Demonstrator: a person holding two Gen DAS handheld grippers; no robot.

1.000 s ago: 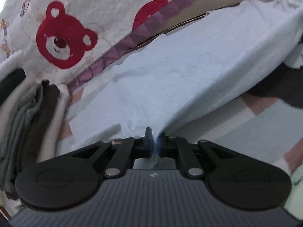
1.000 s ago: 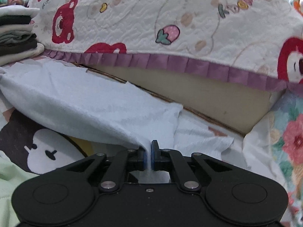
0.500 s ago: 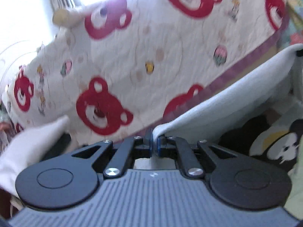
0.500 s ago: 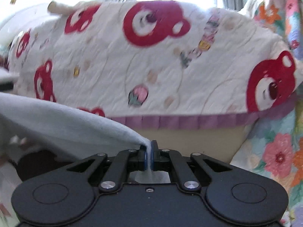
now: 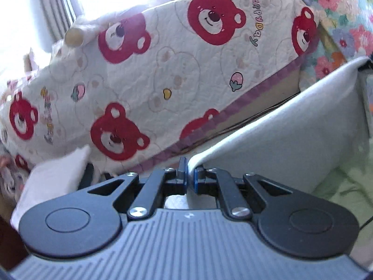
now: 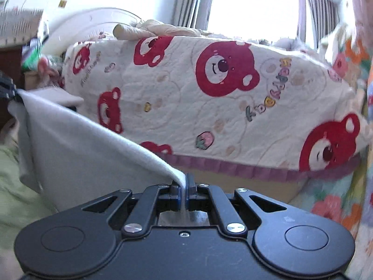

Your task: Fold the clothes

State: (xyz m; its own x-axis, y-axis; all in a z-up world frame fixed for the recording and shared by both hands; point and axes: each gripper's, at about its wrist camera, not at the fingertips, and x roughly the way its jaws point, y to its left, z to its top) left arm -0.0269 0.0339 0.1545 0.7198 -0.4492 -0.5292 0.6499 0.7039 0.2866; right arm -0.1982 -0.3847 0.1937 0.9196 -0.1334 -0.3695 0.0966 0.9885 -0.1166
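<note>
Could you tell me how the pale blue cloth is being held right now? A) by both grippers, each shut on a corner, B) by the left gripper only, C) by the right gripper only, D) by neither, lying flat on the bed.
A: the left gripper and the right gripper each have their jaws closed on a corner of the pale blue cloth, which spans between them off the bedding.

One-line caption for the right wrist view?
Right gripper pinches a pale cloth stretched before a bear-print quilt.

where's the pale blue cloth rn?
Pale blue cloth hangs stretched between left gripper and right gripper, in front of the bear quilt.
</note>
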